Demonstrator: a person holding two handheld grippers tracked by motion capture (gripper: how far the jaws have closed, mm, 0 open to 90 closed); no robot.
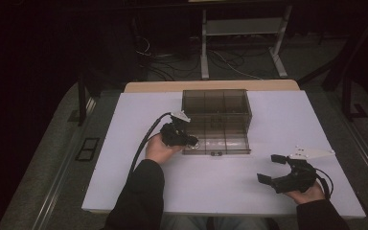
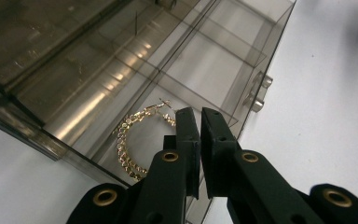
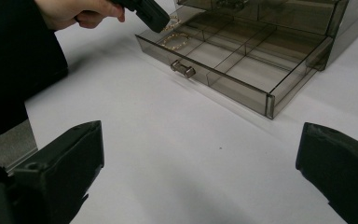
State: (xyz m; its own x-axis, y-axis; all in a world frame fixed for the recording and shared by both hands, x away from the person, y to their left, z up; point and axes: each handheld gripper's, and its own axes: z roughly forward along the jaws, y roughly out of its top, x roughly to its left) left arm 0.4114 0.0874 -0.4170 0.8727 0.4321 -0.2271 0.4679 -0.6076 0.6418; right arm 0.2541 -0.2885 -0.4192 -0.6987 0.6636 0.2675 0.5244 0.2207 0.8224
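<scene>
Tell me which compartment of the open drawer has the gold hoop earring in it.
The front corner compartment at the drawer's left end as the high view shows it, under the left claw. It holds the gold hoop earring; the compartments beside it look bare.

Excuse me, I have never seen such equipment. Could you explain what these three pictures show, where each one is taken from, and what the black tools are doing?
A person sits at a white table and holds a hand tool with two black jaws in each hand. The high view looks down from above the person. The two other pictures come from small cameras that ride on the tools.

On the table stands a smoky clear box with its divided drawer pulled out. A gold hoop earring lies in the drawer's corner compartment.

The left gripper is over that compartment, jaws shut, pinching the earring's top end as far as I can tell. The right gripper waits aside with its jaws open, holding nothing.
</scene>
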